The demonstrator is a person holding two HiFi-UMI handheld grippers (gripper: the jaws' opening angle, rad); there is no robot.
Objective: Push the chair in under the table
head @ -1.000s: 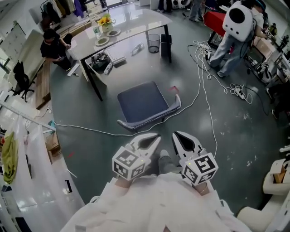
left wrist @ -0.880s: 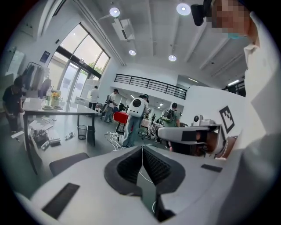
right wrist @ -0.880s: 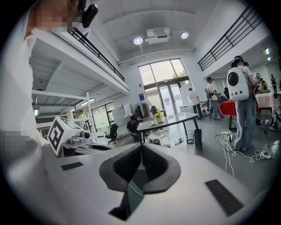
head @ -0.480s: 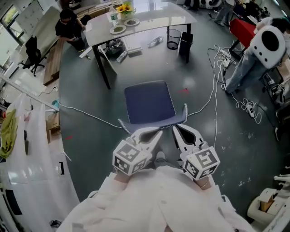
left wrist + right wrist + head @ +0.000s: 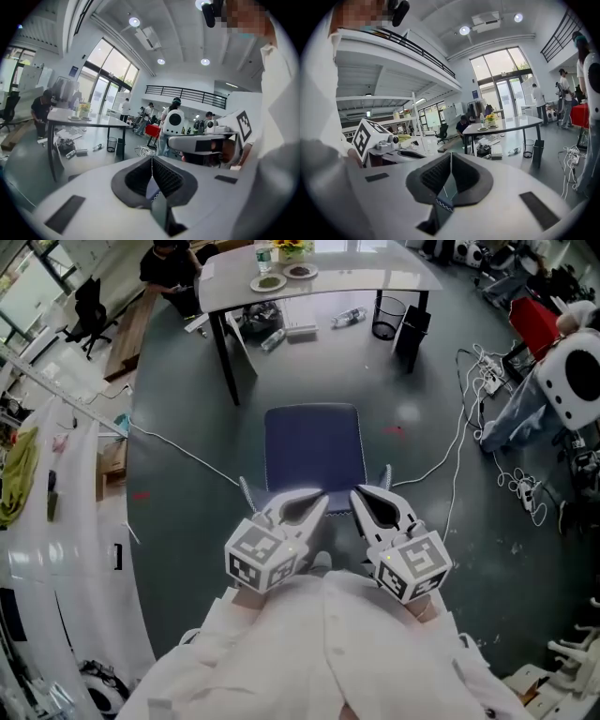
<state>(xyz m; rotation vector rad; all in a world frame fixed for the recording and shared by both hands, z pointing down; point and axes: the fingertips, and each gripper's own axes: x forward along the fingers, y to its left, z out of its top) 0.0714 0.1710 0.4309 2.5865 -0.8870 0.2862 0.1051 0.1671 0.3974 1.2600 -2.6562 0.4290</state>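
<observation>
Chair (image 5: 314, 451) with a blue seat stands on the open floor, well apart from the table (image 5: 319, 282). Its seat faces the gap between the table legs and its backrest (image 5: 384, 478) is turned toward the person. That lines it up for a straight shove forward.

Both tongs hang side by side just at the backrest. The left gripper (image 5: 315, 502) and right gripper (image 5: 362, 496) each have their jaws pressed together with nothing between them. Judging by that, they are meant as blunt pushers against the backrest, not for gripping. Whether they already touch it cannot be told.

A white cable (image 5: 187, 457) lies on the floor left of the chair, clear of the path to the table.

No brand or writing can be read. The marker cubes (image 5: 258, 559) carry only black-and-white square patterns, and the bottle label on the table is too small to make out.
</observation>
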